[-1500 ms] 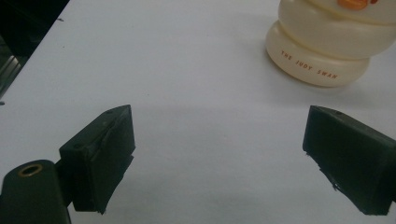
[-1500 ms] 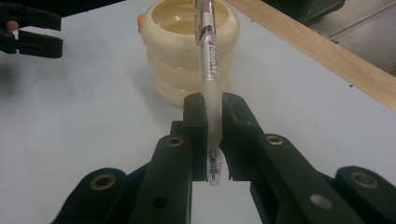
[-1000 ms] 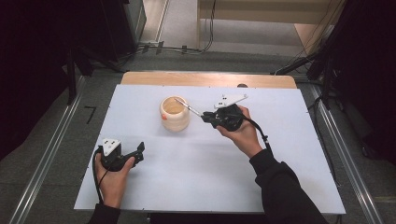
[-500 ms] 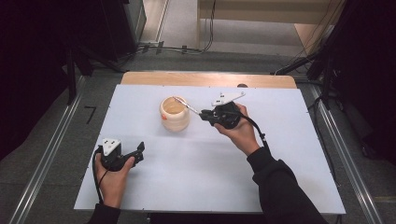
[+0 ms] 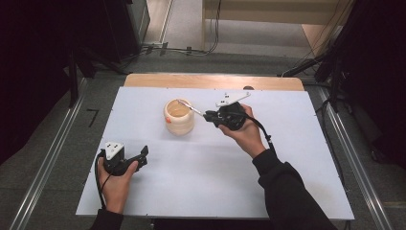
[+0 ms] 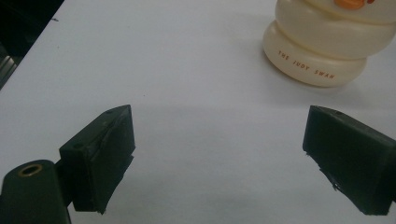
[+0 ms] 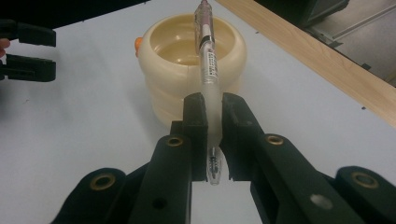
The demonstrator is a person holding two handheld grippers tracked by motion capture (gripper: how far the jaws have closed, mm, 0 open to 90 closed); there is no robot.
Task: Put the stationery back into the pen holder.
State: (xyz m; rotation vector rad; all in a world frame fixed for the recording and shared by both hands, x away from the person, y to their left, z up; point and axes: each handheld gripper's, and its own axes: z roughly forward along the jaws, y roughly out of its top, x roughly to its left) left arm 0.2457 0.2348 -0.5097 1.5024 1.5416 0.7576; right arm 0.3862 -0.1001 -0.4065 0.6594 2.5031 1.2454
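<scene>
A cream ribbed pot [image 5: 179, 116] [image 7: 192, 70] [image 6: 327, 42] stands on the white table [image 5: 201, 167], a little left of the middle. My right gripper [image 5: 207, 116] [image 7: 213, 112] is shut on a clear pen [image 7: 208, 60] [image 5: 189, 108]. The pen points away from the jaws, and its far end reaches over the pot's open mouth. My left gripper [image 5: 142, 155] [image 6: 219, 154] rests low near the table's front left, its jaws wide apart with nothing between them, the pot farther off ahead.
A wooden strip [image 5: 210, 81] [image 7: 317, 51] runs along the table's far edge. Dark floor and metal rails [image 5: 48, 163] flank both sides. My left gripper's jaws [image 7: 25, 51] also appear at the far left of the right gripper view.
</scene>
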